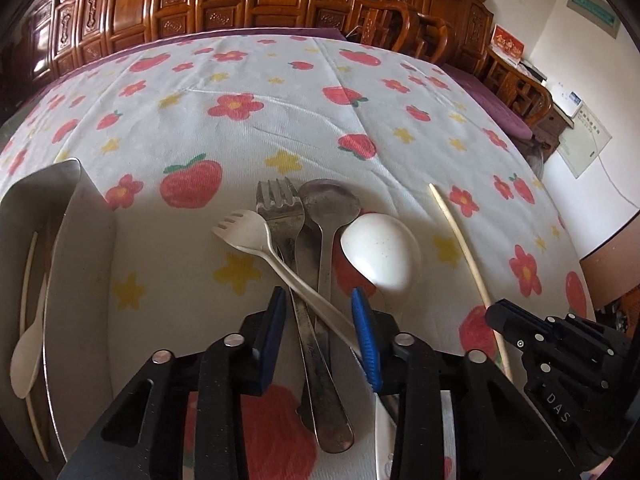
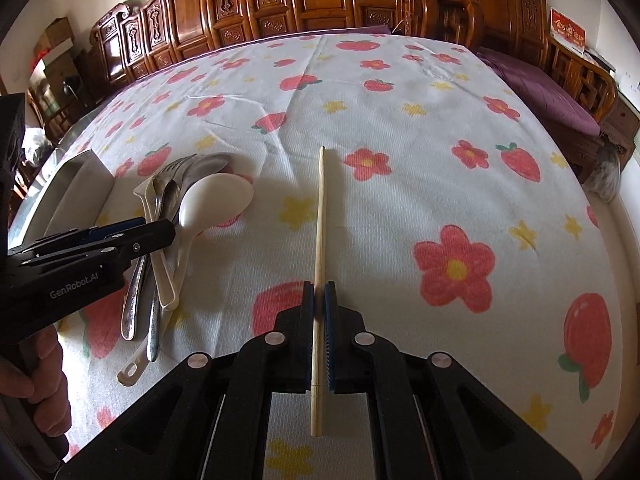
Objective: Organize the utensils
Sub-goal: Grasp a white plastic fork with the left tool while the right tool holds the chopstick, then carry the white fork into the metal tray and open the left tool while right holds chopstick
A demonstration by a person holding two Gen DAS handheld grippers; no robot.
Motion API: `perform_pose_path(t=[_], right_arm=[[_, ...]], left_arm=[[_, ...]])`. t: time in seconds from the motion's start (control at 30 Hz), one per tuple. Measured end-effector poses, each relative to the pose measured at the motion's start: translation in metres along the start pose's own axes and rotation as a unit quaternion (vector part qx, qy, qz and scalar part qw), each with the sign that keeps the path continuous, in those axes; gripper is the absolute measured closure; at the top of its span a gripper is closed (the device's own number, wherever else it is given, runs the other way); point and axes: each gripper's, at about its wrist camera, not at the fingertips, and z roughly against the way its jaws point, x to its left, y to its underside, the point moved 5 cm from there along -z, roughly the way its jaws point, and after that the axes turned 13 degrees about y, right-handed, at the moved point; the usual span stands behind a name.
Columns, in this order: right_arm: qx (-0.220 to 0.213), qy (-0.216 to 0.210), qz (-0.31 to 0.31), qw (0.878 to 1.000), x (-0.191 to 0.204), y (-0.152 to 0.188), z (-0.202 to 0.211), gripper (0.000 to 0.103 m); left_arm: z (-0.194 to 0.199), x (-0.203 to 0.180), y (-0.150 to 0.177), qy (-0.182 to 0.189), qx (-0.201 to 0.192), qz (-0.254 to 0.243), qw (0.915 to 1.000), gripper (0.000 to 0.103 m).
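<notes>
A pile of utensils lies on the flowered tablecloth: a white plastic fork (image 1: 240, 228), a metal fork (image 1: 276, 200), a metal spoon (image 1: 328, 200) and a white ladle-like spoon (image 1: 380, 252). My left gripper (image 1: 320, 300) straddles their handles with the jaws apart; a gap shows beside the left finger. At the left stands a metal holder (image 1: 84, 248) with a white spoon (image 1: 26, 356) and a chopstick (image 1: 28, 280) inside. My right gripper (image 2: 319, 288) is shut on a wooden chopstick (image 2: 320, 220), which lies pointing away along the cloth.
Carved wooden cabinets (image 1: 224, 0) line the far edge of the table. Wooden chairs (image 1: 400, 28) and a purple-cushioned bench (image 2: 552, 96) stand at the right. A person's hand (image 2: 40, 384) holds the left gripper's handle. The cloth beyond the utensils is wide and flat.
</notes>
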Motion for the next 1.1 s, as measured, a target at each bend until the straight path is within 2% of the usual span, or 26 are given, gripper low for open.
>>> perform_pose_path(t=[0.1, 0.2, 0.33, 0.67, 0.83, 1.1], right_arm=[[0.0, 0.0, 0.0, 1.0, 0.0, 0.0, 0.0, 0.097], [0.0, 0.0, -0.001, 1.0, 0.0, 0.0, 0.0, 0.097], [0.0, 0.002, 0.0, 1.0, 0.0, 0.0, 0.0, 0.097], [-0.002, 0.003, 0.002, 1.0, 0.001, 0.0, 0.001, 0.097], [-0.018, 0.004, 0.004, 1.0, 0.006, -0.005, 0.012, 0.097], [-0.053, 0.0, 0.028, 0.998, 0.028, -0.011, 0.037, 0.097]], left_arm=[[0.002, 0.003, 0.001, 0.01, -0.002, 0.009, 0.9999, 0.087], [0.005, 0.006, 0.002, 0.023, -0.006, 0.021, 0.9995, 0.089], [0.012, 0.006, 0.003, 0.023, -0.011, 0.015, 0.9996, 0.1], [0.035, -0.006, 0.008, 0.03, -0.021, -0.021, 0.9991, 0.1], [0.057, -0.013, 0.011, 0.022, -0.032, -0.051, 0.998, 0.1], [0.091, -0.005, 0.011, 0.014, -0.045, -0.064, 0.9968, 0.1]])
